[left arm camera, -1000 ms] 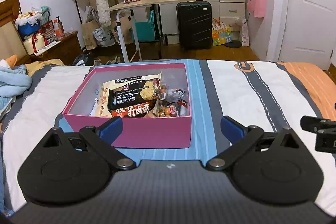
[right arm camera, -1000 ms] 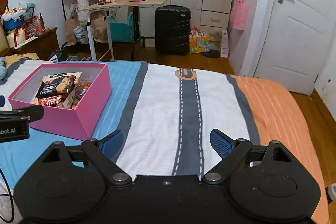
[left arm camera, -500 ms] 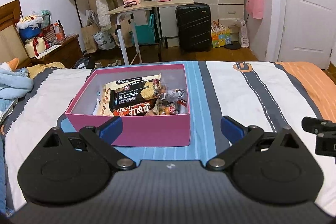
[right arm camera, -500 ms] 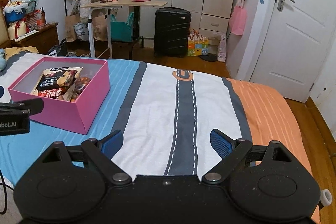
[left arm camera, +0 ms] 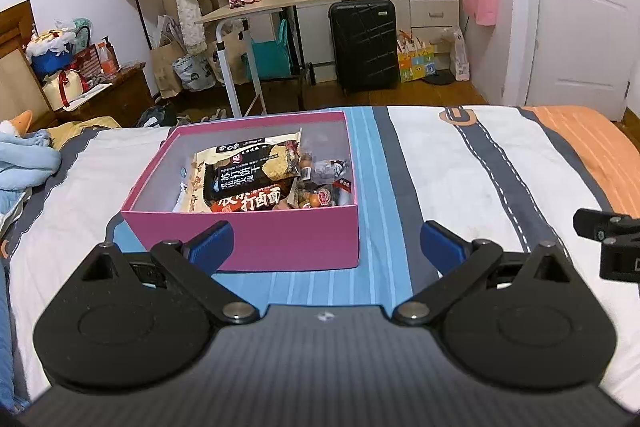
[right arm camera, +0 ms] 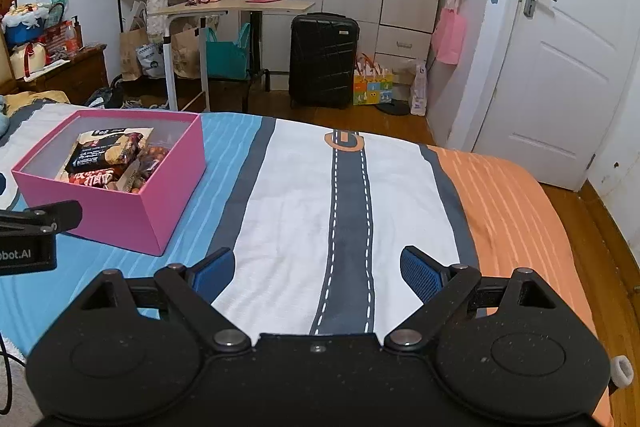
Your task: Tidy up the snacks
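Observation:
A pink box [left arm camera: 280,239] stands on the bed and holds several snack packets [left arm camera: 252,179]. My left gripper [left arm camera: 326,241] is open and empty, held just in front of the box's near wall. My right gripper [right arm camera: 316,271] is open and empty over the striped bedsheet, to the right of the box [right arm camera: 132,211]. The snack packets [right arm camera: 108,159] also show in the right wrist view. The right gripper's tip shows at the right edge of the left wrist view [left arm camera: 608,239].
The bed [right arm camera: 352,195] has a road-pattern sheet with blue, white, grey and orange bands. Beyond its far edge stand a rolling table [left arm camera: 280,3], a black suitcase [left arm camera: 364,43], wardrobes and a white door [right arm camera: 560,67]. A blue blanket [left arm camera: 24,163] lies at the left.
Both grippers have risen and pulled back a little, so the box and bed sit lower in view. Both stay open and empty. The box has not moved.

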Demonstrator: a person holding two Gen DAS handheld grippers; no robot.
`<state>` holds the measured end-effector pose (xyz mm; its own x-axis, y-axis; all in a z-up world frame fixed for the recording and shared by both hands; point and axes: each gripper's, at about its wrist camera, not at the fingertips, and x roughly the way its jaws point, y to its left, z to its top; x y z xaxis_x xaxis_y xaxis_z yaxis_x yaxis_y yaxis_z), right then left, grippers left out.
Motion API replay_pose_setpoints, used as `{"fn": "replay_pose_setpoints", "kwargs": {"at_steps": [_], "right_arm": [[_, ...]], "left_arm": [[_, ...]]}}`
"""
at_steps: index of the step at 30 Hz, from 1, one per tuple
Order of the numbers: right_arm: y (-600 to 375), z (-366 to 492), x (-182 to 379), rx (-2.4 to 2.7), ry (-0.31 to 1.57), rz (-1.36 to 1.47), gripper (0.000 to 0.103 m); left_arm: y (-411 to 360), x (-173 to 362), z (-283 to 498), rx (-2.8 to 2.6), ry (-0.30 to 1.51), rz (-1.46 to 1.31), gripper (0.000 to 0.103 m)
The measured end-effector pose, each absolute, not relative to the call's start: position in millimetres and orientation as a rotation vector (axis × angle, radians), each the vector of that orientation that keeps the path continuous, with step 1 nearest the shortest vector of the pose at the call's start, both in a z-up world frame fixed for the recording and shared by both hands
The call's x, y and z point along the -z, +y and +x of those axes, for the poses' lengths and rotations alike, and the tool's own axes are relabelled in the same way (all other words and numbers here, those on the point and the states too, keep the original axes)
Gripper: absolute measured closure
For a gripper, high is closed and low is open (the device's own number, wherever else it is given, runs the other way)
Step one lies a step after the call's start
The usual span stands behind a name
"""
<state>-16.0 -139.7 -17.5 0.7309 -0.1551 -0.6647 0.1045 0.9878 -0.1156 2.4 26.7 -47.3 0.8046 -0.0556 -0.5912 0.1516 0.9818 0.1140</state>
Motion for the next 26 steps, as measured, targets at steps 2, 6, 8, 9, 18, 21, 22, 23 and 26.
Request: {"fn": "replay_pose_setpoints", "kwargs": {"at_steps": [2,6,8,9,18,21,22,23,26], "right_arm": [[-141.1,-15.7,17.5,0.148,0.738,-0.068,0.011],[-141.2,-15.5,19.7,0.156,0.743,-0.064,0.011],[-140.8,-14.5,21.9,0.159,0.75,-0.066,0.011],[-140.3,-13.4,22.6,0.159,0.754,-0.067,0.011],[-139.8,-12.5,22.1,0.16,0.757,-0.068,0.011],[-141.3,-12.4,21.1,0.161,0.759,-0.067,0.011],[-141.3,-12.8,21.1,0.161,0.756,-0.067,0.011],[-141.2,-13.2,20.9,0.161,0.754,-0.066,0.011],[-141.4,-13.3,22.3,0.16,0.757,-0.066,0.011]], "left_arm": [[26.9,46.6,2.6,0.118,0.626,0.159,0.002],[27.6,46.9,3.6,0.12,0.629,0.151,0.002],[28.4,47.0,3.5,0.121,0.629,0.151,0.002],[28.5,47.1,3.5,0.121,0.63,0.148,0.002],[27.8,50.4,5.1,0.133,0.634,0.141,0.002],[27.4,50.1,5.6,0.132,0.634,0.138,0.002],[26.7,50.3,5.8,0.133,0.634,0.14,0.002],[26.8,49.8,6.4,0.133,0.635,0.141,0.002],[26.0,50.2,7.1,0.139,0.647,0.14,0.002]]}}
